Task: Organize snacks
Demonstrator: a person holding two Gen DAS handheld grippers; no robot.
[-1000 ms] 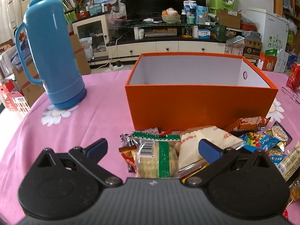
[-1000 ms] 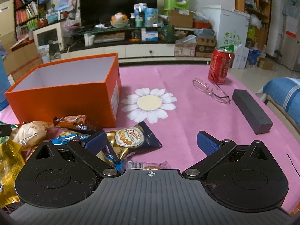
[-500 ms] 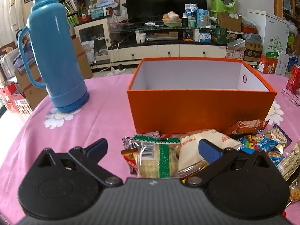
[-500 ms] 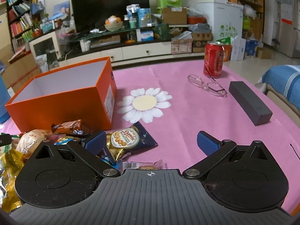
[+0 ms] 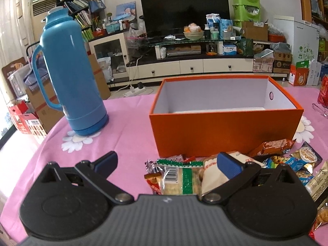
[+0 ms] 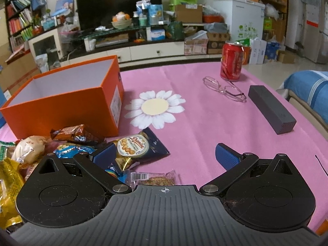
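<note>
Your left hand-held gripper (image 5: 167,162) hangs with its jaws spread wide and nothing between them, low over the near edge of the snack pile; the green-striped cracker pack (image 5: 180,179) lies right under the gap, so it looks like the natural first pick. Your right hand-held gripper (image 6: 165,153) is just as wide and just as empty, with its left finger over the dark cookie packet (image 6: 136,148) and a clear-wrapped bar (image 6: 152,178) close below it.

The snacks sit heaped on the counter (image 6: 205,127) against the front wall of the orange box (image 5: 223,129), probably so each one needs only a short lift over the rim. A brown chocolate wrapper (image 6: 76,134) rests nearest that wall, and a pale bun packet (image 6: 28,148) and a yellow bag (image 6: 9,186) crowd the left side of the right-hand view. The box is open and, as far as you can see inside, holds nothing yet, so the sorting appears not to have started.

Farther out, a pink cloth with daisy prints covers the counter. A blue flask (image 5: 70,75) stands left of the box; glasses (image 6: 224,89), a grey block (image 6: 271,108) and a red can (image 6: 231,61) lie well apart on the right. Beyond is a cluttered living room with a dark television (image 5: 184,10) on a low white cabinet.
</note>
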